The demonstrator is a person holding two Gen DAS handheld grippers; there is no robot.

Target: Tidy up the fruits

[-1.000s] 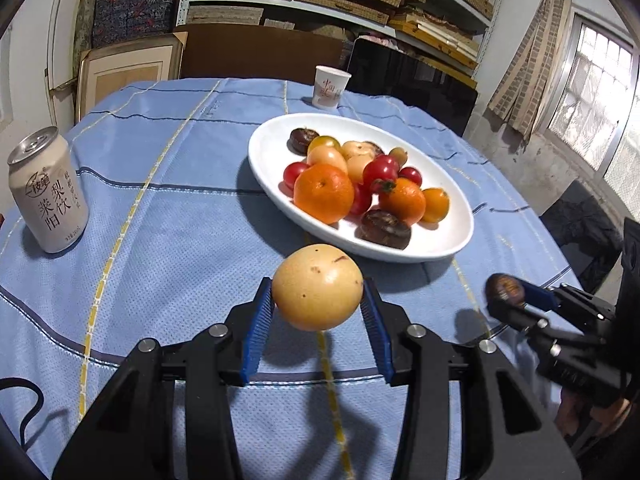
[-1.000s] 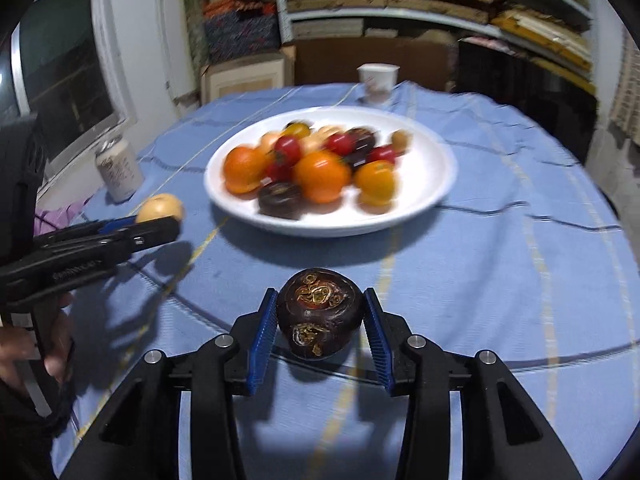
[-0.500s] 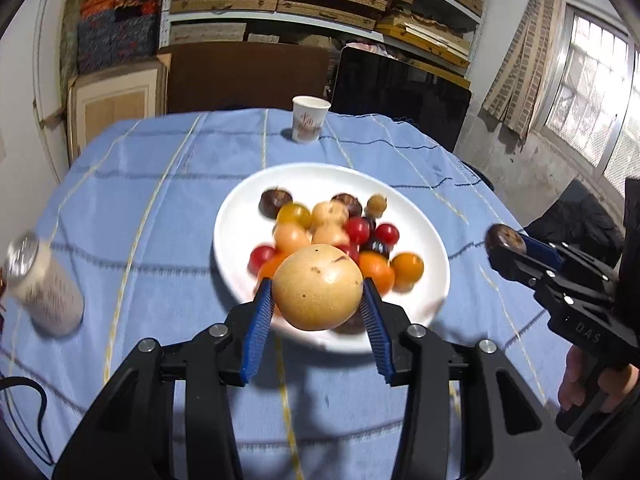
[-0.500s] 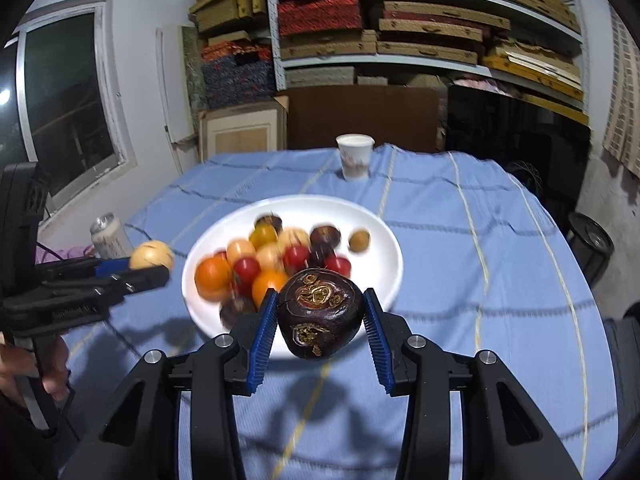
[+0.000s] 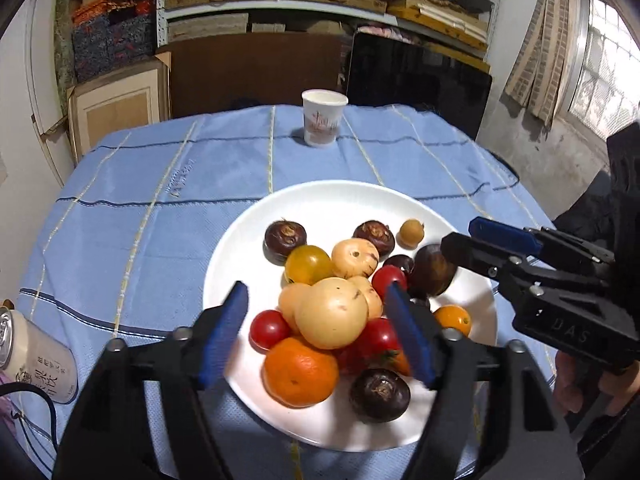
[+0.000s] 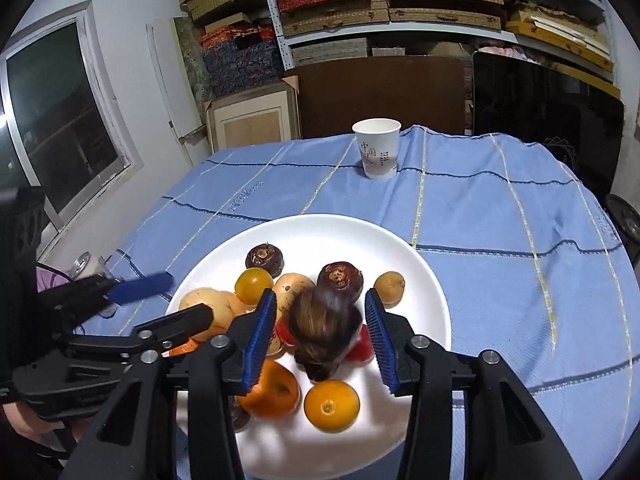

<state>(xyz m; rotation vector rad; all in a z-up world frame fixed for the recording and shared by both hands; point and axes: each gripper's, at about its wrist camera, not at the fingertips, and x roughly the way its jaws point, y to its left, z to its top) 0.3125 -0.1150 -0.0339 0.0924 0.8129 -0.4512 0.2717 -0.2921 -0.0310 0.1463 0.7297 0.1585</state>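
A white plate [image 5: 344, 200] [image 6: 416, 276] on the blue tablecloth holds several fruits: oranges, tomatoes, pale round fruits and dark brown ones. My left gripper [image 5: 318, 336] is open above the plate, with a pale yellow round fruit [image 5: 332, 314] between its spread jaws, resting on the pile. My right gripper [image 6: 318, 340] is open above the plate, and a blurred dark brown fruit [image 6: 324, 326] sits free between its jaws. The right gripper also shows in the left wrist view [image 5: 472, 246], and the left gripper shows in the right wrist view [image 6: 160, 300].
A white paper cup [image 5: 323, 123] [image 6: 377, 148] stands at the table's far side. A drink can [image 5: 32, 354] stands at the left edge. Shelves of boxes, a brown board and a dark screen are behind the table.
Both grippers moved forward over the plate and opened. The pale fruit left the left gripper's grip and the dark fruit left the right gripper's grip.
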